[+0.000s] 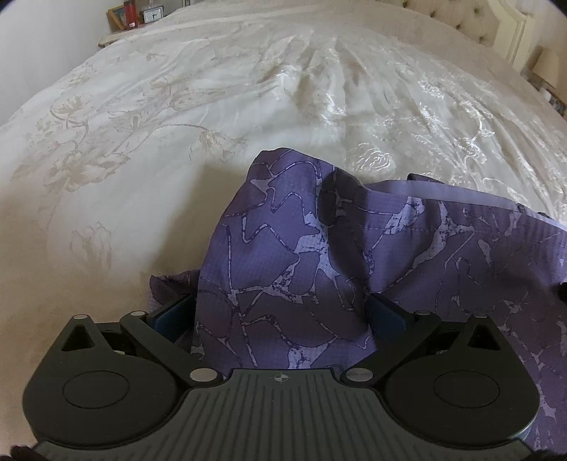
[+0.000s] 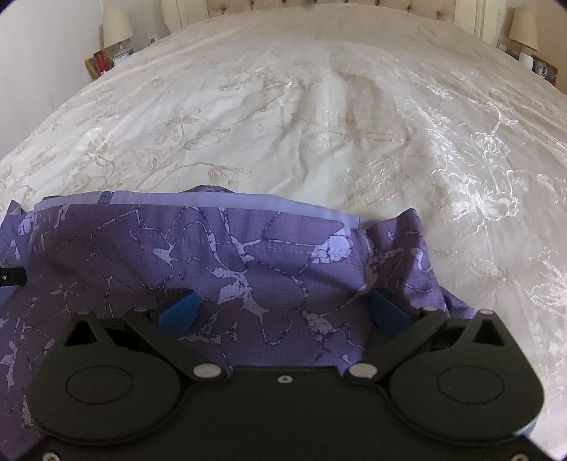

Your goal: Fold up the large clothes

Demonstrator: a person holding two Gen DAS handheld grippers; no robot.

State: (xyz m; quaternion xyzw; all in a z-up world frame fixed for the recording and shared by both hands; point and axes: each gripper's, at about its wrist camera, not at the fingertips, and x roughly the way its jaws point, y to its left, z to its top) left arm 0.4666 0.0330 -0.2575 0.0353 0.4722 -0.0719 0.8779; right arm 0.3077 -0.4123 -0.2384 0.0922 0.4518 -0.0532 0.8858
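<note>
A purple garment [image 1: 319, 230] with a lilac crackle print lies bunched on the cream bedspread [image 1: 159, 117] at its near edge. A plain lilac band [image 2: 219, 205] runs along its far side. In the left wrist view, my left gripper [image 1: 280, 305] stands wide open, and a raised hump of the cloth sits loosely between its blue pads [image 1: 173, 314]. My right gripper [image 2: 283, 305] is also wide open over the garment [image 2: 248, 255]. Its blue pads [image 2: 179, 312] rest on the fabric without pinching it.
The floral bedspread [image 2: 336, 117] stretches far ahead to a tufted headboard [image 2: 319, 4]. Lamps [image 2: 117, 26] [image 2: 524, 25] stand on bedside tables at both far corners. One table [image 1: 141, 16] holds a clock and a red item. A small black part [image 2: 10, 276] shows at the left edge.
</note>
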